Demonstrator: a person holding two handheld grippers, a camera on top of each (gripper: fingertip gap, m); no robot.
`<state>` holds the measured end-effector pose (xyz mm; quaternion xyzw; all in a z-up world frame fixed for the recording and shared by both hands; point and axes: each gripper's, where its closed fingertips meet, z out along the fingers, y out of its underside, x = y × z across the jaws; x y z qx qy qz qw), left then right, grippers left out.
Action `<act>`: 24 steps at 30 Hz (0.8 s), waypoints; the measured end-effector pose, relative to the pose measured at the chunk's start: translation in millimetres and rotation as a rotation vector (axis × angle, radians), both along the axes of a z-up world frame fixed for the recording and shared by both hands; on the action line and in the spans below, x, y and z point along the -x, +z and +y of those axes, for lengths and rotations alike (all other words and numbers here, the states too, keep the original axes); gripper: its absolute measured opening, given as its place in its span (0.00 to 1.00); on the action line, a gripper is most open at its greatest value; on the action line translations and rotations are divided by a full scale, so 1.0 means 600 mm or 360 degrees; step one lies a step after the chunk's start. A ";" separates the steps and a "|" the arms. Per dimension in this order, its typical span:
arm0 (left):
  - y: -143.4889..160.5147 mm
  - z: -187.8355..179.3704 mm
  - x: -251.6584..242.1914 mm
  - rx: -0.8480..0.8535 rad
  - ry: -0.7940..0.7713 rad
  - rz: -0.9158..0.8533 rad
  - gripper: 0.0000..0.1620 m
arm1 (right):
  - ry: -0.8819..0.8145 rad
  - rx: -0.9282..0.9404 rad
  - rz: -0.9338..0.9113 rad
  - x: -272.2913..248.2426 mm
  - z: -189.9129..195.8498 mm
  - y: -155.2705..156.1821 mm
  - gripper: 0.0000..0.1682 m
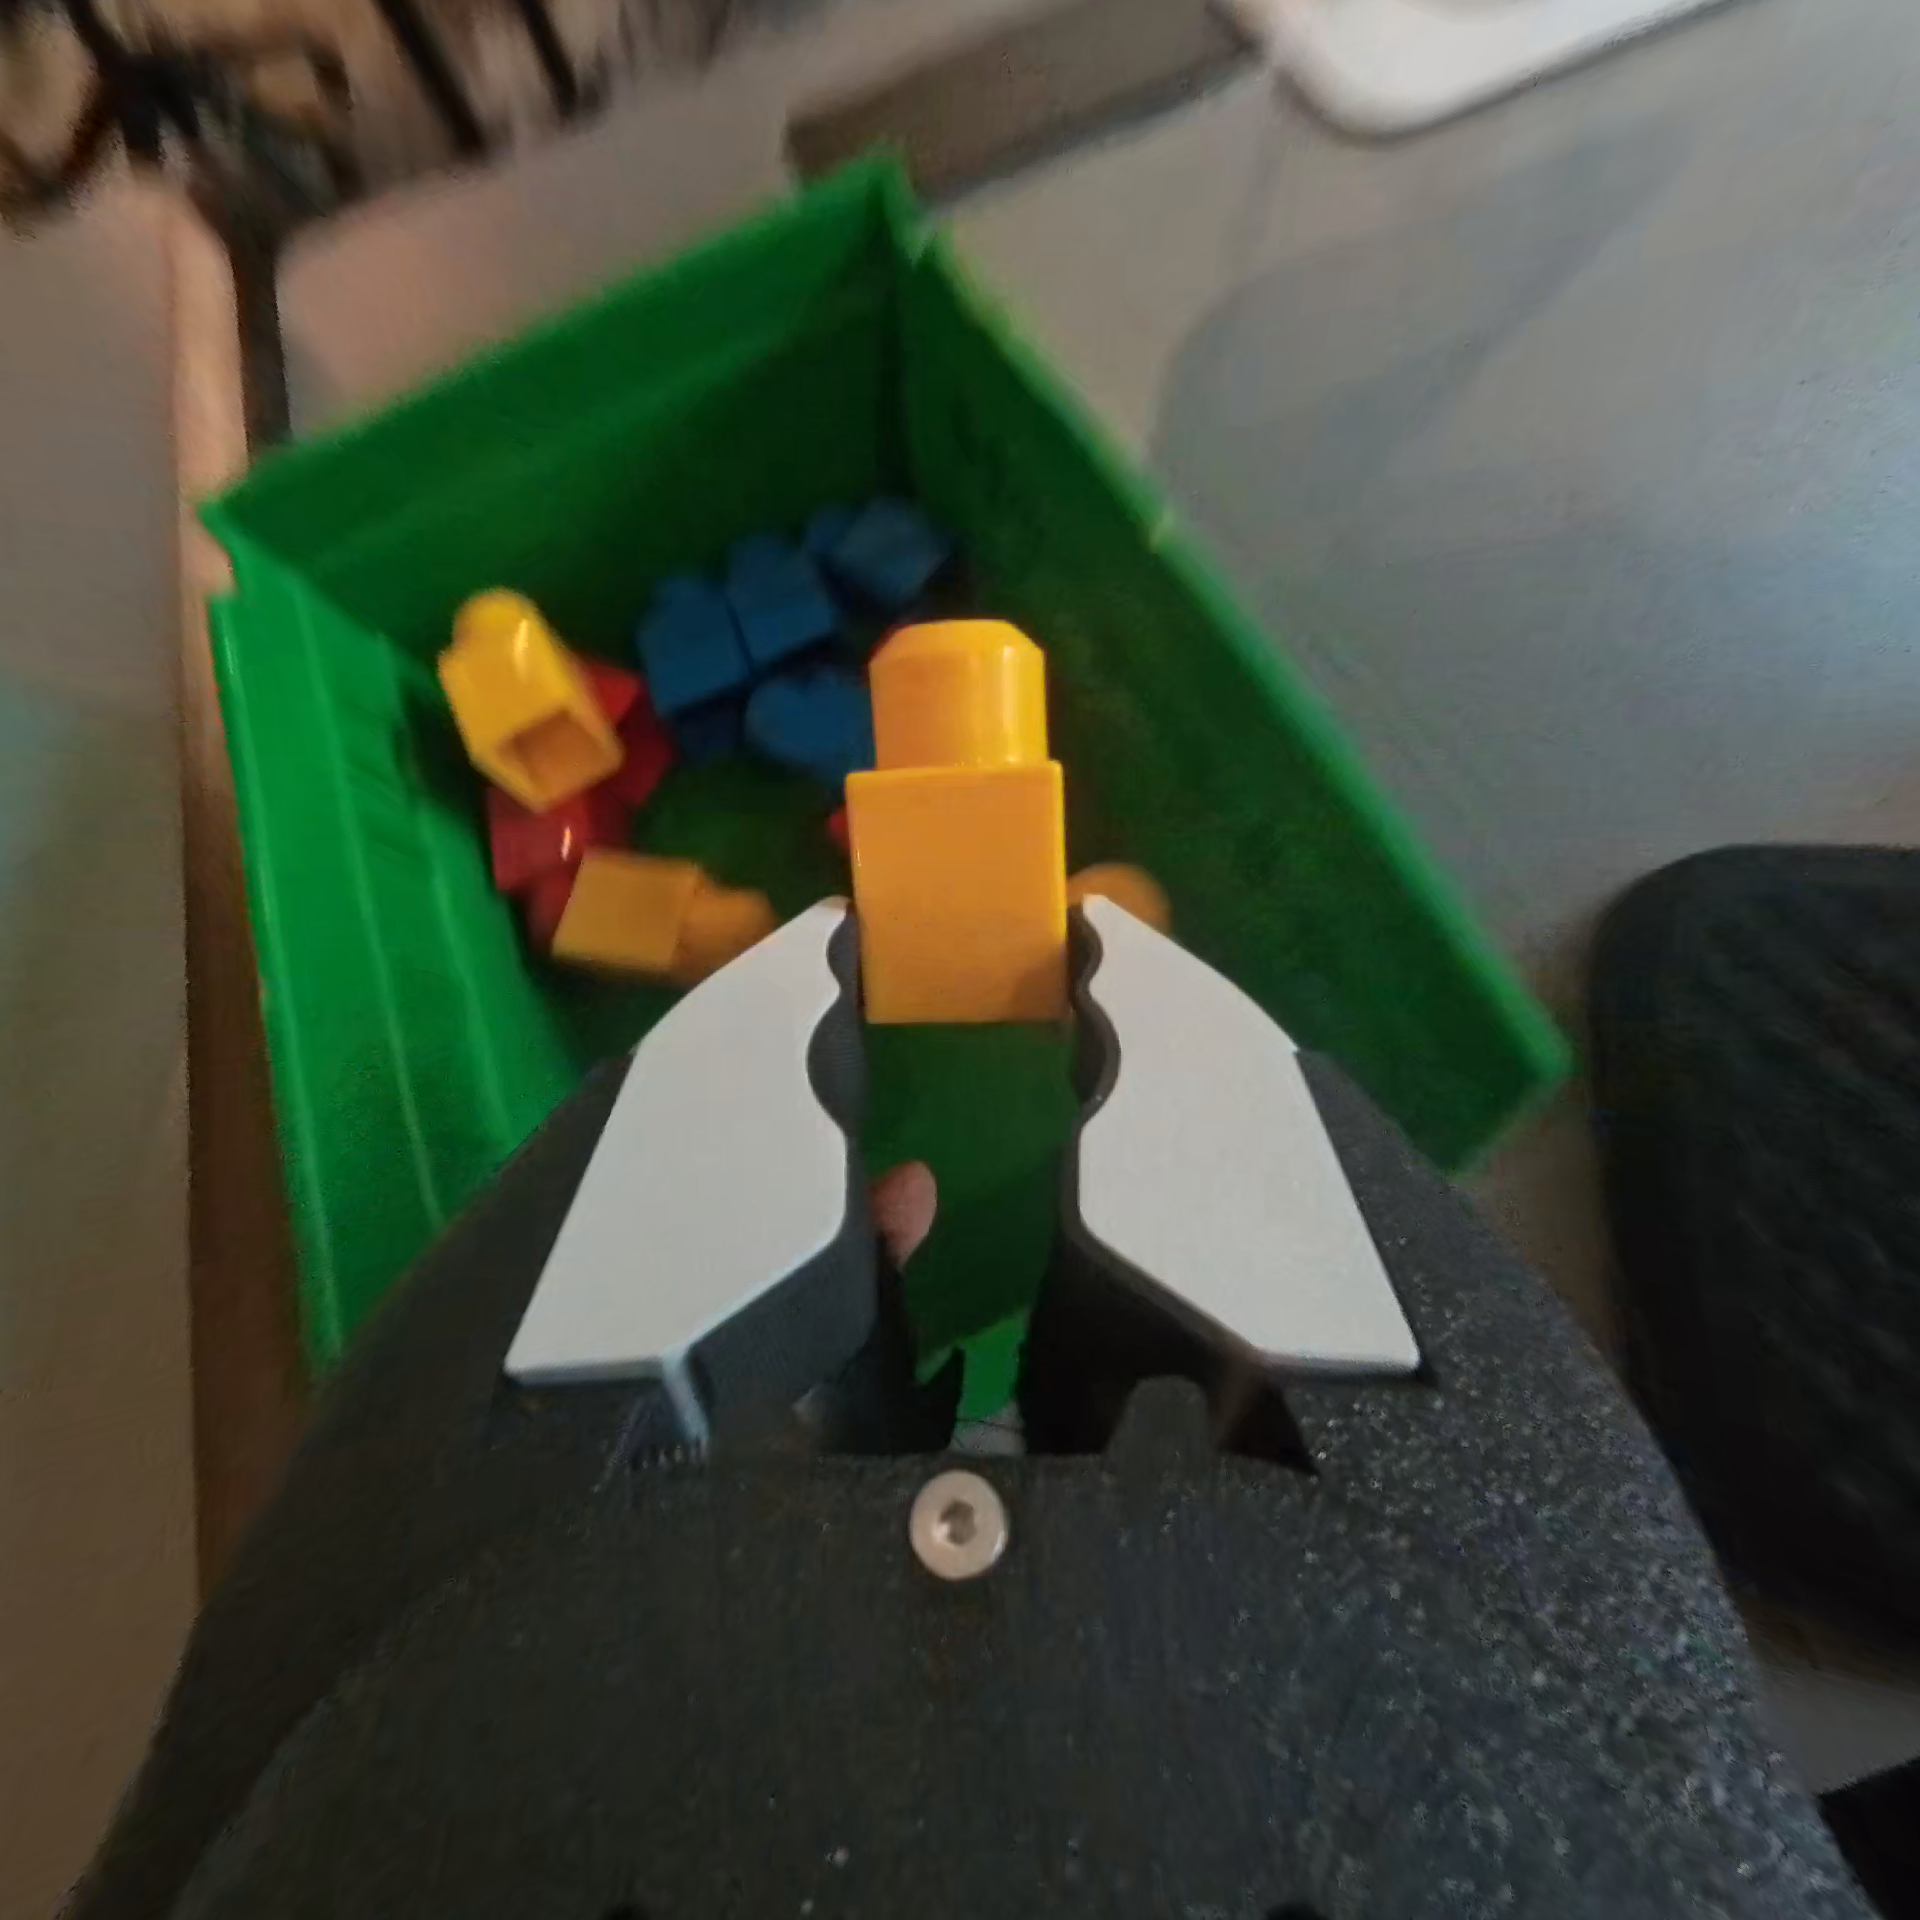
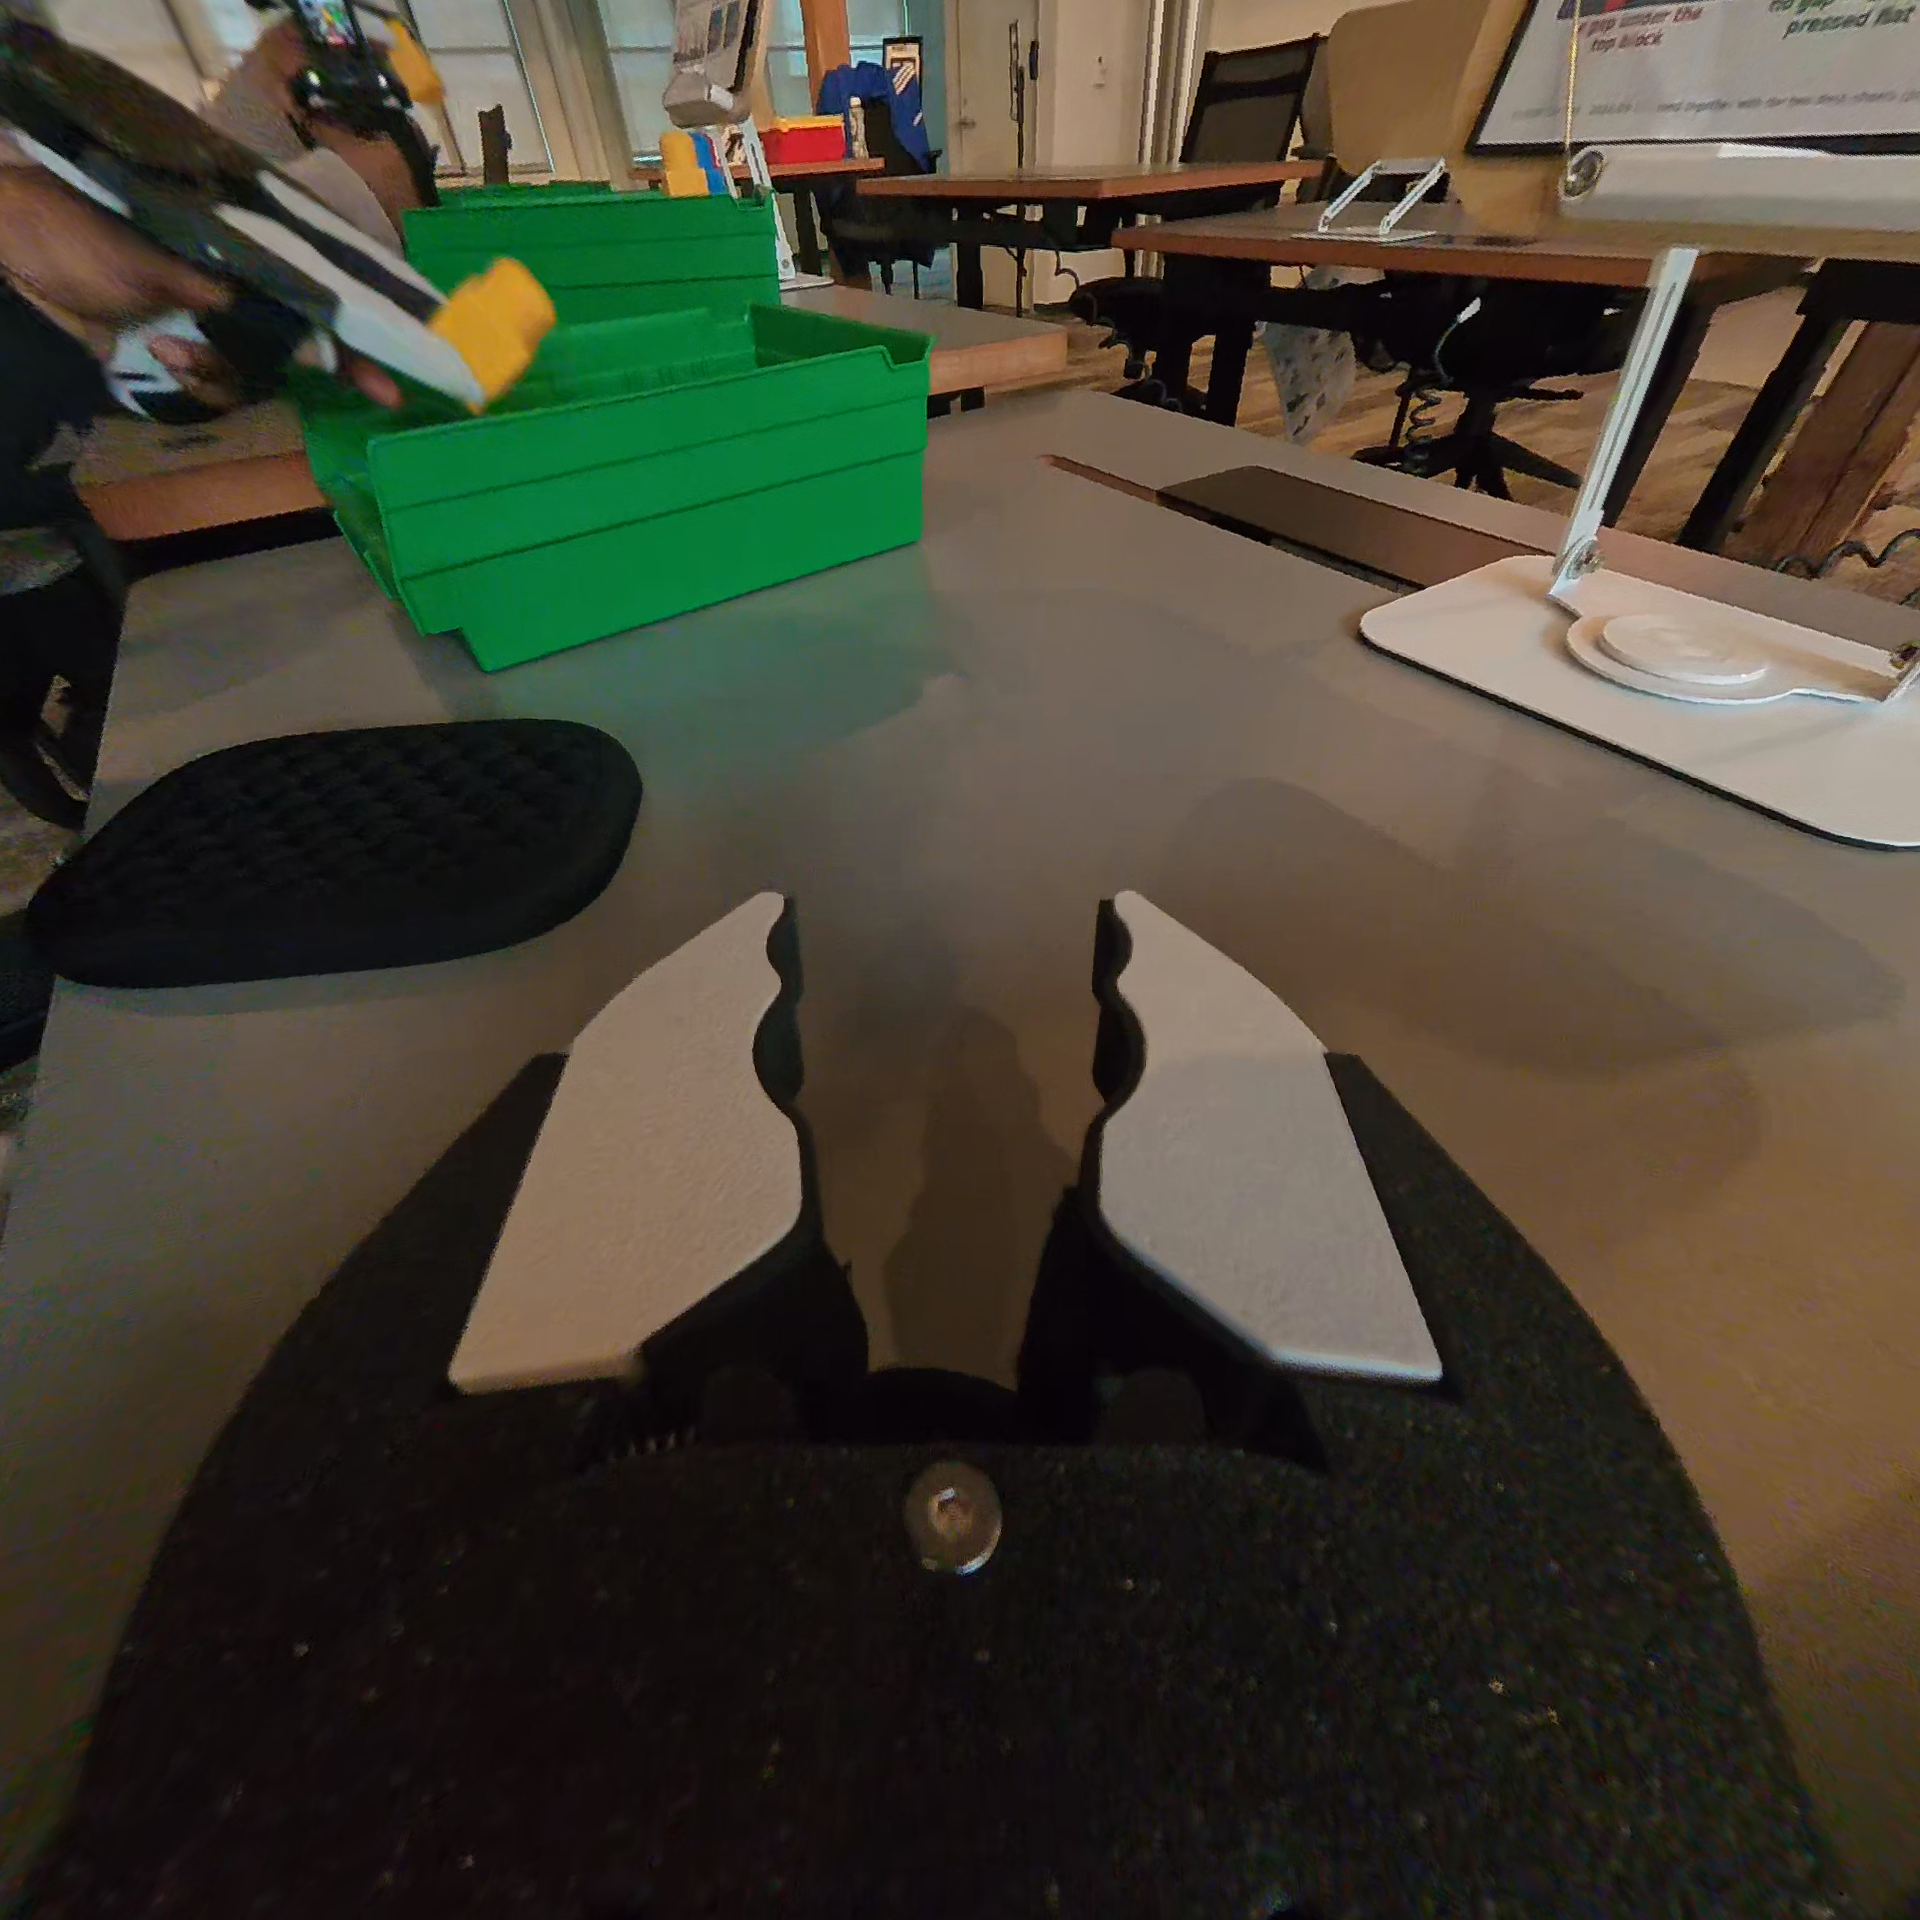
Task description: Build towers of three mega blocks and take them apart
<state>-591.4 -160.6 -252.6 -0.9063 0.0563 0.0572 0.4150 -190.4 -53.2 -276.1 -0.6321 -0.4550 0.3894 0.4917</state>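
Grey tabletop (image 2: 1091,727) fills most of what your right gripper (image 2: 948,914) sees — smooth, matte, with the tool's own shadow lying between its fingers. That gripper hovers low over the bare surface, its jaws spread wide with nothing between them. To its left lies a black mesh pad (image 2: 332,847), and to the right stands a white stand base (image 2: 1662,675) with a slanted arm rising from it. Beyond the table's far edge you have wooden-topped desks (image 2: 1091,185), black office chairs (image 2: 1475,343) and a wood-plank floor.

Your left gripper (image 1: 961,925) is clamped on a yellow mega block (image 1: 958,894), stud pointing away from the camera, held above the open green bin (image 1: 1195,644). That view is blurred. In the bin lie loose blocks: blue ones (image 1: 769,623) at the back, red ones (image 1: 582,800) at the left, and more yellow ones (image 1: 525,707) on top of and beside the red. From the right view, the bin (image 2: 644,499) sits at the table's far left, with a second green bin (image 2: 592,244) behind it.
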 end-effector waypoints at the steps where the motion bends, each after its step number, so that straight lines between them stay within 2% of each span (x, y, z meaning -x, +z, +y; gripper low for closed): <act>1: 0.023 0.003 -0.024 -0.0122 -0.0074 -0.0005 0.23 | 0.0002 -0.0005 -0.0012 0.001 -0.001 -0.001 0.32; 5: 0.102 0.005 -0.148 -0.0545 -0.0444 -0.0130 0.22 | 0.0014 -0.0040 -0.0065 0.005 -0.005 -0.007 0.32; 8: 0.129 0.000 -0.259 -0.0745 -0.0768 -0.0318 0.22 | 0.0032 -0.0069 -0.0117 0.009 -0.010 -0.012 0.32; 16: 0.093 -0.006 -0.464 -0.0936 -0.1303 -0.0545 0.22 | 0.0102 -0.0095 -0.0222 0.017 -0.021 -0.026 0.32; 21: 0.078 -0.007 -0.511 -0.1062 -0.1454 -0.0745 0.22 | 0.0178 -0.0137 -0.0216 0.021 -0.033 -0.018 0.32; 24: 0.060 -0.006 -0.518 -0.1035 -0.1474 -0.0771 0.22 | 0.0333 -0.0226 -0.0199 0.036 -0.061 0.016 0.34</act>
